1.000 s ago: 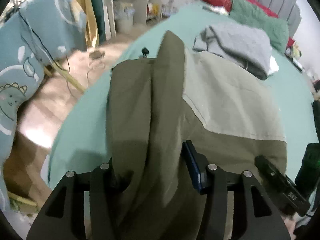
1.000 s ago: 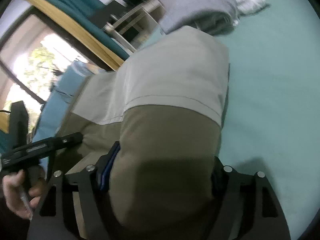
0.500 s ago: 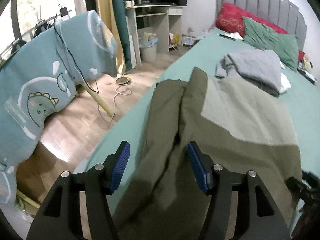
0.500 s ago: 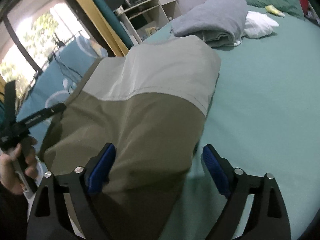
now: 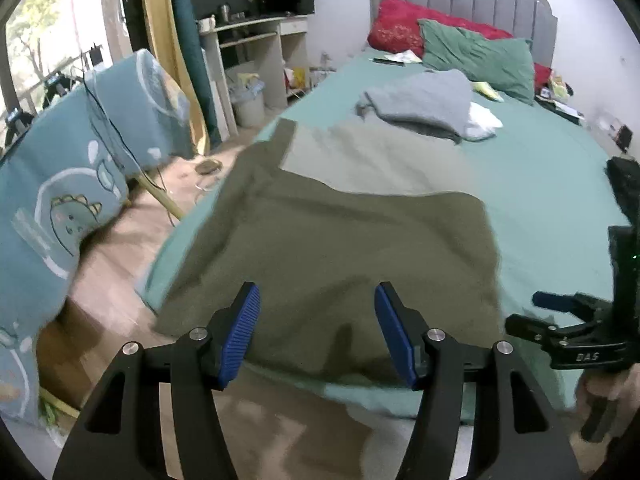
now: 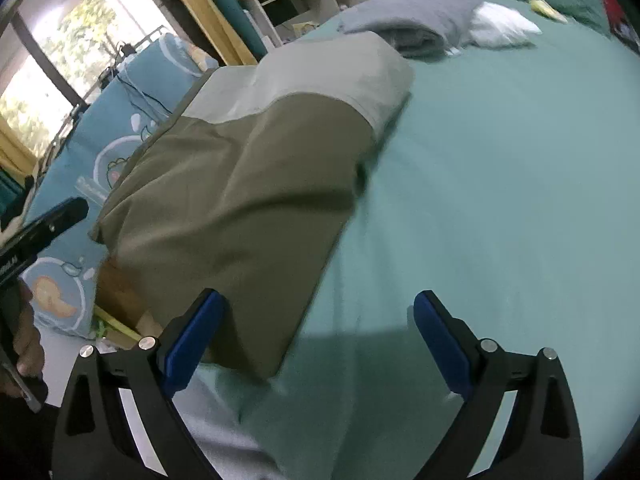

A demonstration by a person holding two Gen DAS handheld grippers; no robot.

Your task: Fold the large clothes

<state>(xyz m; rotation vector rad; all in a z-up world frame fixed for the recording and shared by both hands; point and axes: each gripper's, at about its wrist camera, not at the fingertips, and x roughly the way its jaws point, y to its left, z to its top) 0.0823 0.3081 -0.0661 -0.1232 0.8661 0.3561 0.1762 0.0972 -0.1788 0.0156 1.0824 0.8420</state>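
Bed (image 5: 552, 184) with teal sheet fills both views. Olive-and-grey folded garment (image 5: 340, 232) lies flat at the near left corner; its near edge is blurred and partly hidden behind the pads. Grey folded clothes (image 5: 424, 104) sit further up, beside something white, unclear what. Left gripper (image 5: 316, 336) released, nothing between the jaws. Right gripper (image 6: 316, 340) jaws have just been opening, now wide and empty over the sheet.

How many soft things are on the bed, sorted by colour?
Olive and beige: 1, the folded garment
Grey: 1, the bundle of clothes
White: 1, the small cloth
Red: 1, the pillow
Green: 1, the pillow
Total: 5
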